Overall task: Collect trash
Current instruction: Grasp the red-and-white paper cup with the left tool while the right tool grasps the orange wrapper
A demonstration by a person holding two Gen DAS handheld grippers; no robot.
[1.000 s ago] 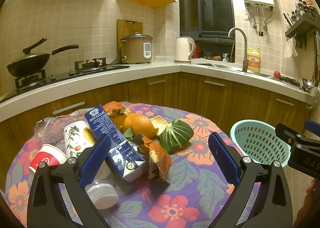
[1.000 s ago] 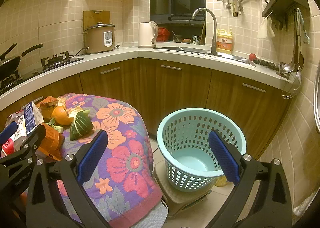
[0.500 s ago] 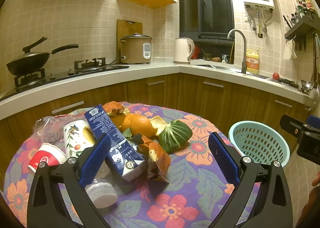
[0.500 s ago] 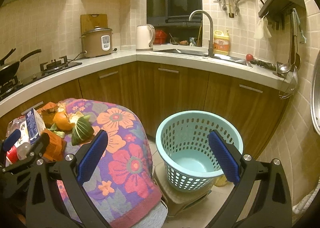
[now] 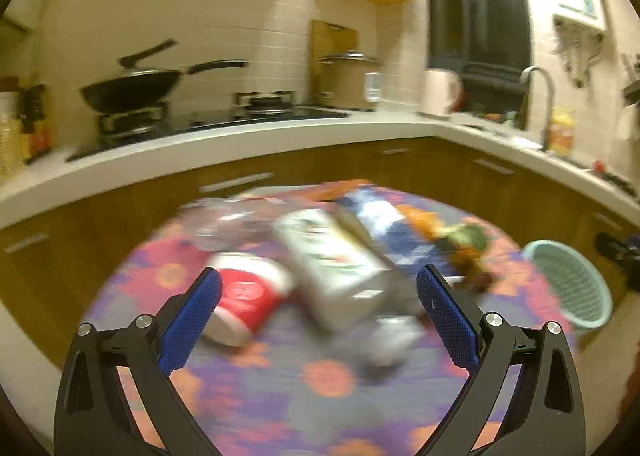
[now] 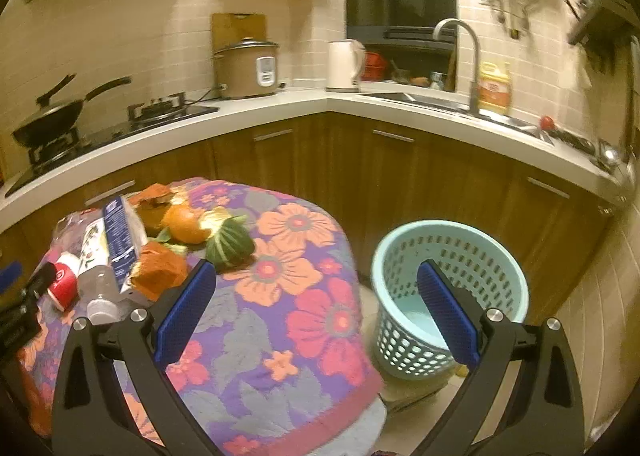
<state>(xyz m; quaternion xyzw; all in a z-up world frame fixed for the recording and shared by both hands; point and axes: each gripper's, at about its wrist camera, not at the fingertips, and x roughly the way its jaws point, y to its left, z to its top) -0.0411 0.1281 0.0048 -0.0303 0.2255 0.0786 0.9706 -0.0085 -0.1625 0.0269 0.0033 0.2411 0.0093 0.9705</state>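
Trash items lie in a cluster on the round table covered by a purple floral cloth [image 6: 288,320]. The left wrist view is motion-blurred; item detail there is limited.

Cluster contents, right wrist view:
- Red-and-white paper cup [image 6: 64,283], lying on its side at the near left edge.
- Clear plastic bottle with a printed white label [image 6: 98,288], lying just beside the cup.
- Dark blue rectangular carton [image 6: 120,234], resting against the bottle.
- Crumpled orange wrapper [image 6: 160,270], touching the carton's lower end.
- Round orange fruit [image 6: 186,222], behind the wrapper.
- Green striped rind piece [image 6: 230,242], at the right edge of the cluster.

The light-blue perforated plastic basket [image 6: 448,280] stands on the floor to the right of the table, apart from the cluster. Its visible bottom is bare.

Left gripper [image 5: 320,288]: blue-padded fingers spread wide apart, holding nothing, positioned above the table with the cup [image 5: 248,294] and bottle [image 5: 336,264] between them in view.

Right gripper [image 6: 316,292]: fingers spread wide apart, holding nothing, aimed across the table edge and the basket.
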